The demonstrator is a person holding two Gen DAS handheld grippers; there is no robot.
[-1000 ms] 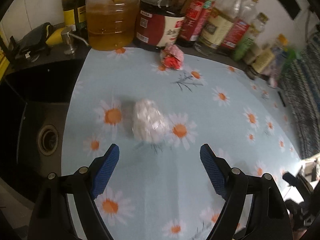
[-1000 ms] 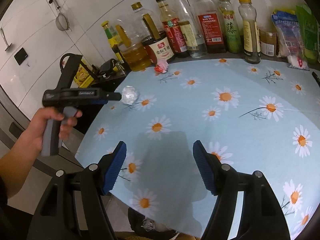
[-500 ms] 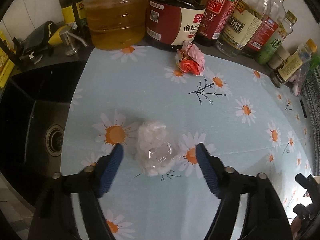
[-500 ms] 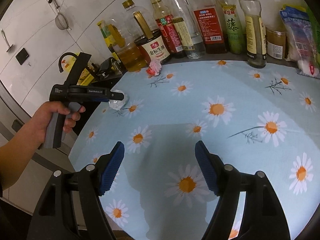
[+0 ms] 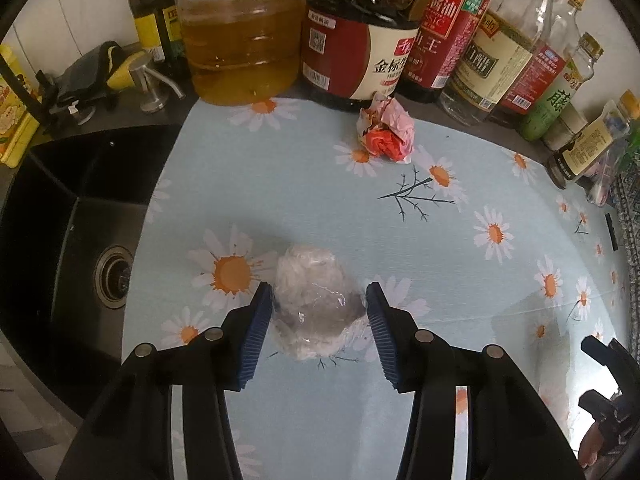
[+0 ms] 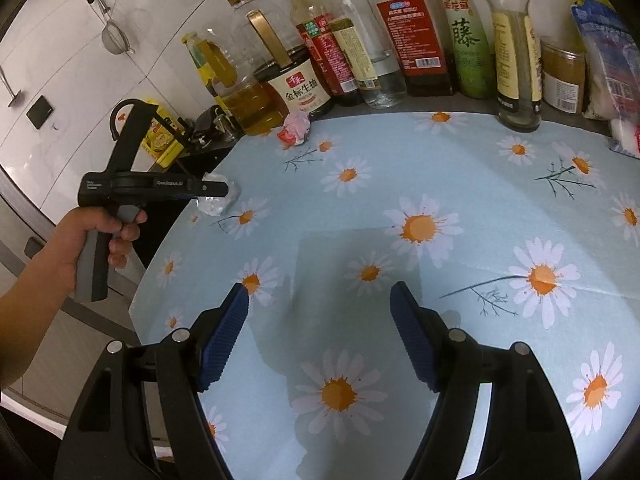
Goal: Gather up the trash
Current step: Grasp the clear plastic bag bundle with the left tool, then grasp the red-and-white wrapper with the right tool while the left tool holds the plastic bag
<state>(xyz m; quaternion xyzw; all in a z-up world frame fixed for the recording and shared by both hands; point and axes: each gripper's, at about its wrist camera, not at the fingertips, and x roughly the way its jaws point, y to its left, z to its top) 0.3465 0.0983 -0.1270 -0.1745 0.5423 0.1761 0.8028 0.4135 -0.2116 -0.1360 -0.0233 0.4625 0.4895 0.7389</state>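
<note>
My left gripper (image 5: pixel 318 312) has just been closing its jaws; both blue pads now sit against the sides of a crumpled wad of clear plastic wrap (image 5: pixel 314 306), so I've got it pinched, still resting on the table (image 5: pixel 280 168). The wad is whitish, translucent, glossy in spots, w/ wrinkled folds, a lumpy ball a bit taller than wide. It sits on the pale blue daisy-print cloth, partly over a daisy, w/ the black sink (image 5: pixel 72 240) off to the left of my jaws.

Ahead of the left jaws & slightly right, well apart: a 2nd piece of trash, a crumpled pink & red wrapper (image 5: pixel 386 134), just in front of the soy sauce jug (image 5: pixel 356 52) & near the oil jug (image 5: pixel 240 40).

My right gripper (image 6: pixel 320 336) has jaws standing apart w/ nothing between them, only cloth below. From there the wrapper (image 6: pixel 296 130) is far ahead & left; the wad (image 6: pixel 218 202) is left, under the left gripper's tip, w/ my left hand (image 6: pixel 94 232) on the handle.
</note>
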